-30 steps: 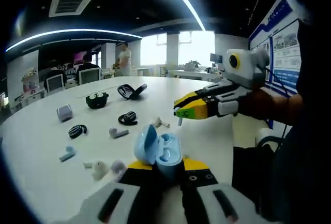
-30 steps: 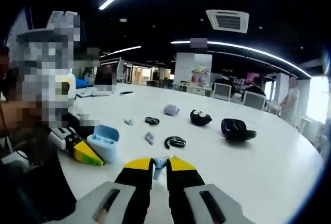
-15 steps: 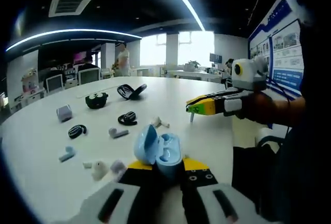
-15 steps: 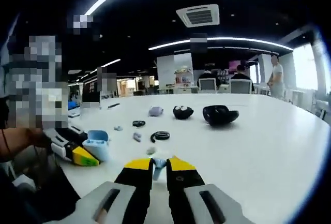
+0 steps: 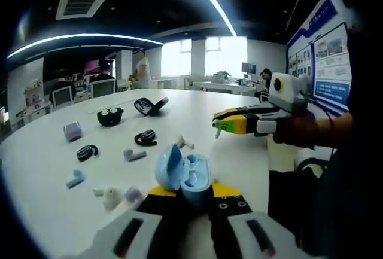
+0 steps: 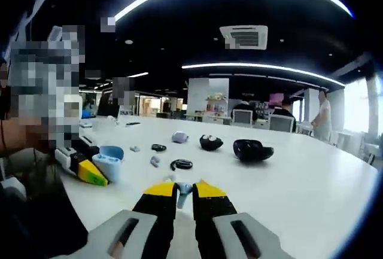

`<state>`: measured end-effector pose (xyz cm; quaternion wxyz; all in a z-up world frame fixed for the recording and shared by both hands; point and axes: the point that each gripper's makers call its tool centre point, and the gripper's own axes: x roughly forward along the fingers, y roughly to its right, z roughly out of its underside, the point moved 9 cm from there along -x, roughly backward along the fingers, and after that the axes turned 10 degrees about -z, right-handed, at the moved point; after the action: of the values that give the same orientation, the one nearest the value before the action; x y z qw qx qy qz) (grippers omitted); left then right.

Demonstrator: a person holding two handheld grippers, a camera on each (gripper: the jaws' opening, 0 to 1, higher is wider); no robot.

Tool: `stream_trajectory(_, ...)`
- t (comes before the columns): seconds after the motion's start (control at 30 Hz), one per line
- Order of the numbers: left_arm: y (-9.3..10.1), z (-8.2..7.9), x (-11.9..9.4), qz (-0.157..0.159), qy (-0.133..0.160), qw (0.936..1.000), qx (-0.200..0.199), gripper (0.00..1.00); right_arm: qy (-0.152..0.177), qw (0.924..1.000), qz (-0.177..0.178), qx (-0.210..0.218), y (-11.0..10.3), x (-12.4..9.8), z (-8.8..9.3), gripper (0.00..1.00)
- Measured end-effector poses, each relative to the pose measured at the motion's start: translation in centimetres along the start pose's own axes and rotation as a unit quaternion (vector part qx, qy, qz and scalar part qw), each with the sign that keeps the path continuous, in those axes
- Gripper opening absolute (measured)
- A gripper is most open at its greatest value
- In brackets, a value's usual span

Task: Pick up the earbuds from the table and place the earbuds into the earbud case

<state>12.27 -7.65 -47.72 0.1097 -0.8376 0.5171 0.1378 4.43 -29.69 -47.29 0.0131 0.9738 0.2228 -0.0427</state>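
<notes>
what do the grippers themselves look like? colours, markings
Both match: the left gripper and right gripper have black fingers with yellow tips on pale grey bodies with dark slots. From the side, the right one shows a green patch at its tip. Dark sleeves.

White table (image 5: 239,157) strewn with earbuds (image 5: 135,154), cases (image 5: 111,116)
</notes>
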Motion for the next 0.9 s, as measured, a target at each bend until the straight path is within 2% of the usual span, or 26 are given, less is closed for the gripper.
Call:
stream_trajectory(0.13,0.0,0.0,0.1,0.001,0.0,1.0,0.0,0.19,0.022,0.9996,0.005,0.015,0.4,-1.3,0.4,0.1)
stream_trajectory(0.2,0.0,0.0,0.1,0.0,0.001,1.0,0.0,0.19,0.044,0.9987,0.003,0.026,0.6,-2.0,0.7,0.1)
stream_trajectory(0.27,0.1,0.0,0.1,0.0,0.001,1.0,-0.001,0.19,0.047,0.9984,0.006,0.032,0.7,-2.6,1.2,0.1)
stream_trajectory(0.4,0.1,0.0,0.1,0.0,0.002,1.0,-0.001,0.19,0.064,0.9977,0.004,0.024,0.6,-3.5,1.2,0.1)
stream_trajectory(0.57,0.2,-0.1,0.2,0.001,0.002,1.0,-0.001,0.19,0.04,0.999,-0.003,-0.019,0.3,-4.1,1.5,0.1)
stream_trajectory(0.9,0.2,-0.1,0.2,0.002,0.001,1.0,0.001,0.19,0.023,0.9988,0.013,-0.04,0.4,-5.2,1.7,0.1)
